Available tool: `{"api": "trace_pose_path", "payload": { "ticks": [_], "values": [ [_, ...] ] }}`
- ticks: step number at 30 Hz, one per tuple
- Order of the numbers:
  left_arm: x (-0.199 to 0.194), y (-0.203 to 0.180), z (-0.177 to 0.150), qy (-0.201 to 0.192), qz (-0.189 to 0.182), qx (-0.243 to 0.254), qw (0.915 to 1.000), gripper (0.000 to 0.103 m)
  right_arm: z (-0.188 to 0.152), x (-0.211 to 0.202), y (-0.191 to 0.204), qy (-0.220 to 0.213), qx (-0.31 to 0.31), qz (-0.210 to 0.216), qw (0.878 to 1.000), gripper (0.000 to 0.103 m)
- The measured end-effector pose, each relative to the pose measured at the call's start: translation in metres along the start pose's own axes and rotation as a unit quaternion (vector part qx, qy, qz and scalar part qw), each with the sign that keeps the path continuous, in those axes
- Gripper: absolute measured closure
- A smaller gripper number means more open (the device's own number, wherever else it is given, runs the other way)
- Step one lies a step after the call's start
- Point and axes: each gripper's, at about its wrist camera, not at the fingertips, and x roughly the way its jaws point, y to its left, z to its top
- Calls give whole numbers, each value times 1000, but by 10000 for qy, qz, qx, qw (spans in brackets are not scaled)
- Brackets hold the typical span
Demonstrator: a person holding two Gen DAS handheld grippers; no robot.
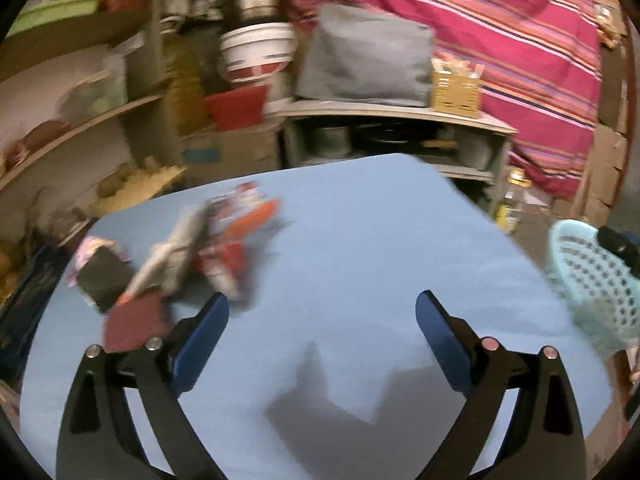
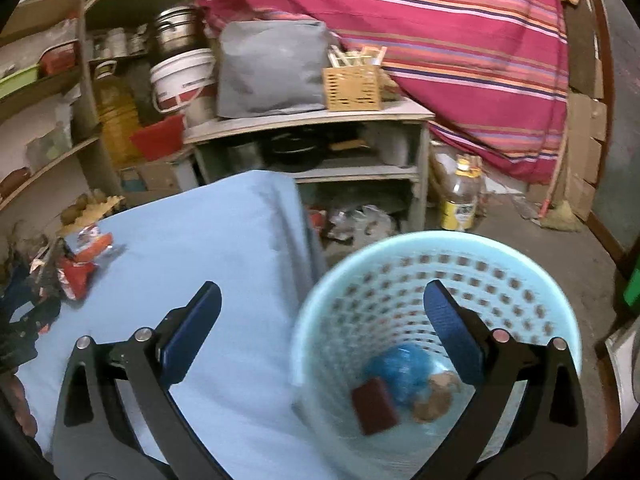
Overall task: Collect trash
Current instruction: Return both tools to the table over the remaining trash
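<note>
Left gripper [image 1: 322,312] spread wide, empty, over blue table [image 1: 360,220]; wrappers [image 1: 180,256] left of frame. Right gripper [image 2: 322,306] wide, empty, above basket [image 2: 400,248] at lower right.

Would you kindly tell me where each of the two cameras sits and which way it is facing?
Left wrist: on the left hand-held gripper, jaws open and empty, angled down over the blue table toward the wrapper pile.
Right wrist: on the right hand-held gripper, jaws open and empty, looking down across the table edge into the basket.
Shared: table, wrappers, basket, grey shelf, striped cloth.
</note>
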Motion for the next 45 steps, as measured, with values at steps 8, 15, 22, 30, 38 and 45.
{"api": "trace_pose_path", "payload": {
  "ticks": [8,15,22,30,38,45],
  "values": [
    [19,113,-10,295,553,-630,9960,9,3,32,72,180,-170,223,9994,4],
    [47,165,-28,794,678,-911,9904,9,6,55,124,287,-262,474,9981,4],
    [72,169,-32,1166,597,-993,9864,9,0,70,172,383,-539,614,9959,4],
    [78,174,-30,1227,467,-1166,9845,9,-7,72,210,418,-919,737,9922,4],
    [72,189,-34,1195,108,-1462,9820,19,-11,70,226,483,-944,843,9908,4],
    [51,198,-35,942,152,-1241,9877,24,-13,66,246,494,-1104,932,9883,4]
  ]
}}
